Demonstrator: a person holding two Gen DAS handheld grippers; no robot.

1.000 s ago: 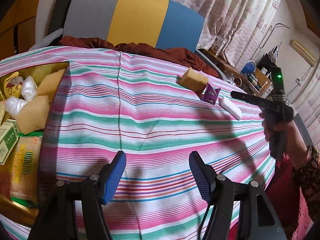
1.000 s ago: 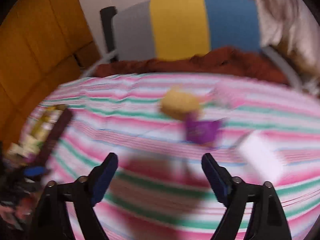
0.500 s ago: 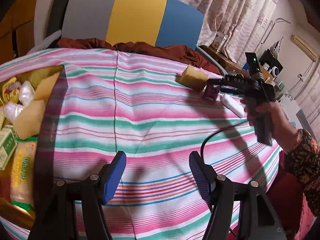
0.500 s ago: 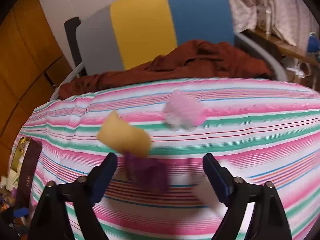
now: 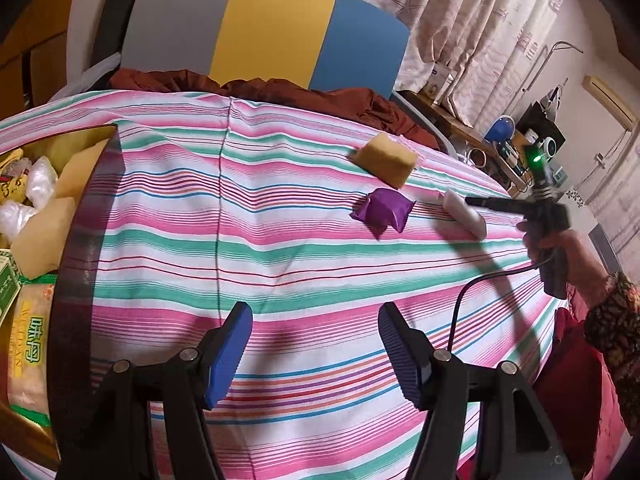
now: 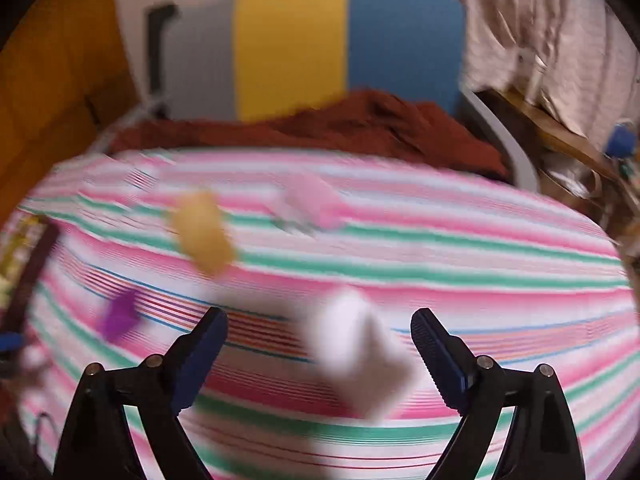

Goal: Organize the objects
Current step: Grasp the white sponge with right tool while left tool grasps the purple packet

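Approach: while the right gripper (image 6: 319, 334) straddles the white block (image 6: 356, 354), settle lower before squeezing.
Jaws: just reopened wide, gripping nothing.
Block: right of purple packet (image 5: 382, 212) on counter (image 5: 280, 264).
Left gripper (image 5: 314, 338): half-open, empty.

The right wrist view is smeared by motion throughout. In it the white block (image 6: 356, 354) between the right gripper's (image 6: 319, 338) spread jaws shows only as a soft pale shape, its edges unreadable, and whether either pad touches it cannot be told. The yellow sponge (image 6: 204, 232), the purple packet (image 6: 118, 316) and a pink object (image 6: 314, 200) behind them are colour blurs there. In the left wrist view the box (image 5: 86, 216) of goods is cut off by the left edge, and the print on its green carton (image 5: 7, 286) is too small to read.
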